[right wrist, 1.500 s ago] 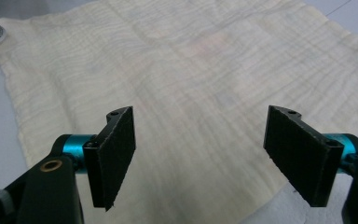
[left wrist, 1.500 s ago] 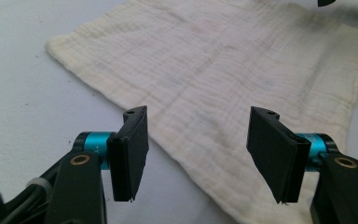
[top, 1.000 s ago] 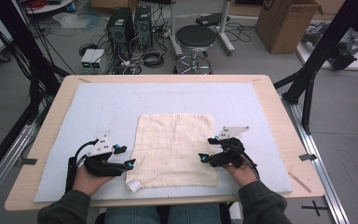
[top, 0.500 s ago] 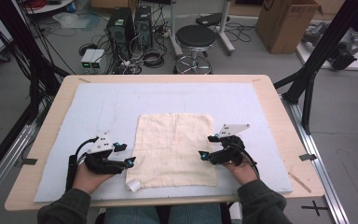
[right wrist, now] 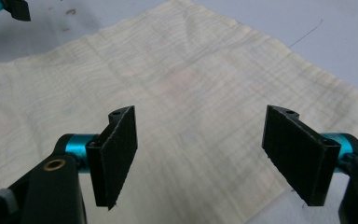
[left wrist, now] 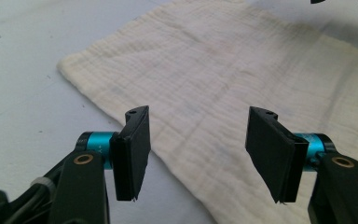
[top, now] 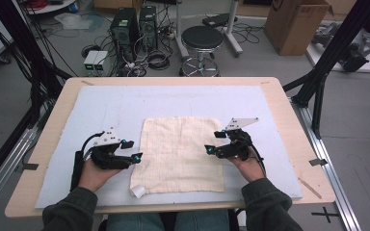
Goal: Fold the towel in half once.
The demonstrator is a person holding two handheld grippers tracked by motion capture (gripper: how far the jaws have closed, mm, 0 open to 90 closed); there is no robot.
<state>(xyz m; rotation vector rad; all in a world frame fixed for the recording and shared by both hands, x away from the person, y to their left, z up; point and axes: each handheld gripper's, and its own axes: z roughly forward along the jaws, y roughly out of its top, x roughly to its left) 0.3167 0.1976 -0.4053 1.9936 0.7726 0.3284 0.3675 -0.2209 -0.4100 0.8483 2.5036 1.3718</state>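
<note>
A cream cloth (top: 180,153) is lying flat on the bench (top: 289,108), near its 6 o'clock edge. The left claw (top: 131,150) is hovering at the cloth's 9 o'clock edge, its jaws spread but just now closing with nothing between them. The right claw (top: 215,142) is hovering at the cloth's 3 o'clock edge, spread and empty.

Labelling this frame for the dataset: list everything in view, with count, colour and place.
cloth: 1, cream, flat on the mat between the tools, near-left corner curled
mat: 1, pale blue, covers the table top
table: 1, light wood
stool: 1, black, on the floor beyond the table
computer towers: 2, black, floor, far left
cardboard box: 1, brown, floor, far right
left tool: 1, black, at the cloth's left edge, open
right tool: 1, black, at the cloth's right edge, open
sleeves: 2, dark green, bottom edge
</note>
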